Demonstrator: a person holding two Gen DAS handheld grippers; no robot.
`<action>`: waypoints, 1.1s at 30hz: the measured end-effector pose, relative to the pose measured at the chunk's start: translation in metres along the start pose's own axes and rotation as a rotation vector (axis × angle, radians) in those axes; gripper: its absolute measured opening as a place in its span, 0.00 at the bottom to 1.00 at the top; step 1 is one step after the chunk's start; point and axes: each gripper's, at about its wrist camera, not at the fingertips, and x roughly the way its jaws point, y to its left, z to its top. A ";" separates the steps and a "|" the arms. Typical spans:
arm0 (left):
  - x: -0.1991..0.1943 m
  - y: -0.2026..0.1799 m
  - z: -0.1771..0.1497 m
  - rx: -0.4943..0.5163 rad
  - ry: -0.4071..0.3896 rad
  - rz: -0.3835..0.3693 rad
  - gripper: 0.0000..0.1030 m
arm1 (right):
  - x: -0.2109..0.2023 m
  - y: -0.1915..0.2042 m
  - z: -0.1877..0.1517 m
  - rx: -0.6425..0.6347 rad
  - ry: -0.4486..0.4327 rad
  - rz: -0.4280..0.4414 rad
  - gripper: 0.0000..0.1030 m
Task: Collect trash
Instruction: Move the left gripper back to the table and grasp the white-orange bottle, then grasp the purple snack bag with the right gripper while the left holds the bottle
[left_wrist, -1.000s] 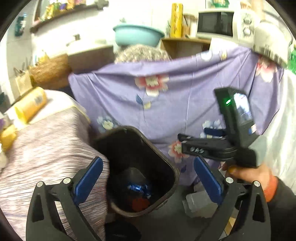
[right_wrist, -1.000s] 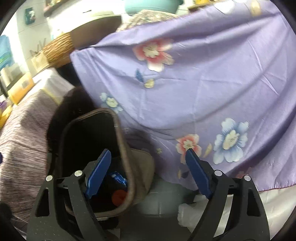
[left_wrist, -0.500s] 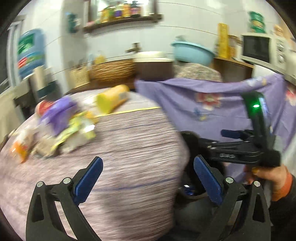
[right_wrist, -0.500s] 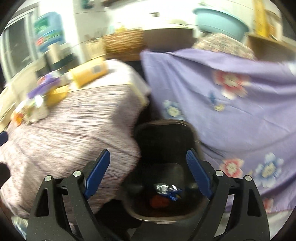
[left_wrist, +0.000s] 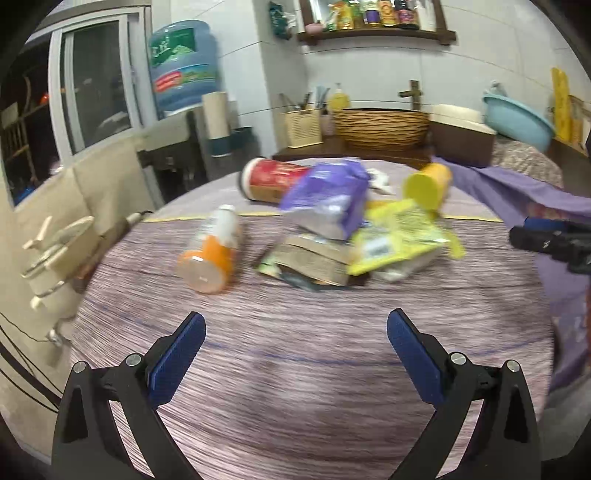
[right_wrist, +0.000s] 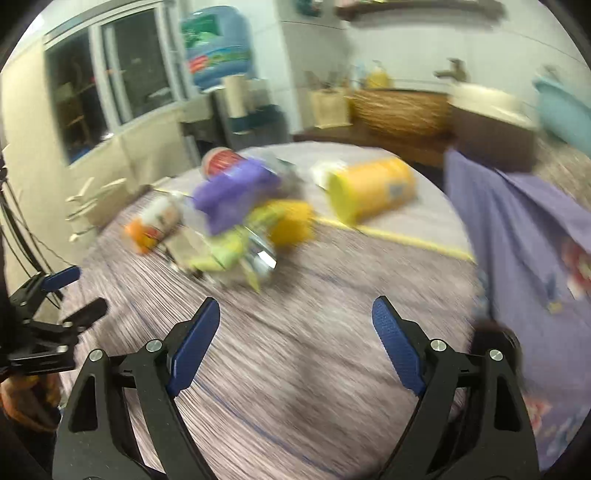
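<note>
Left wrist view: the left gripper hangs over a round table with a purple-grey striped cloth, jaws wide apart and empty, blue pads clear of the surface. The trash lies in a loose heap near the table's middle, ahead of the fingers — an orange-and-white bottle on its side at left, a purple packet resting on a brownish packet, a yellow-green wrapper beside them. Behind the heap lie a red canister and a yellow canister, both on their sides. Right wrist view, blurred: the right gripper is likewise spread open with nothing between the fingers, above the same table, the heap ahead and to its left — yellow canister lying apart at rear right. A purple floral cloth hangs at the right edge.
</note>
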 end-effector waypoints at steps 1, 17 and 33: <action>0.005 0.011 0.004 -0.001 0.005 0.021 0.95 | 0.007 0.010 0.010 -0.009 0.001 0.023 0.82; 0.155 0.084 0.077 -0.017 0.325 -0.032 0.95 | 0.068 0.085 0.059 -0.089 0.038 0.070 0.82; 0.143 0.111 0.057 -0.138 0.283 -0.060 0.59 | 0.118 0.077 0.091 0.026 0.122 0.133 0.81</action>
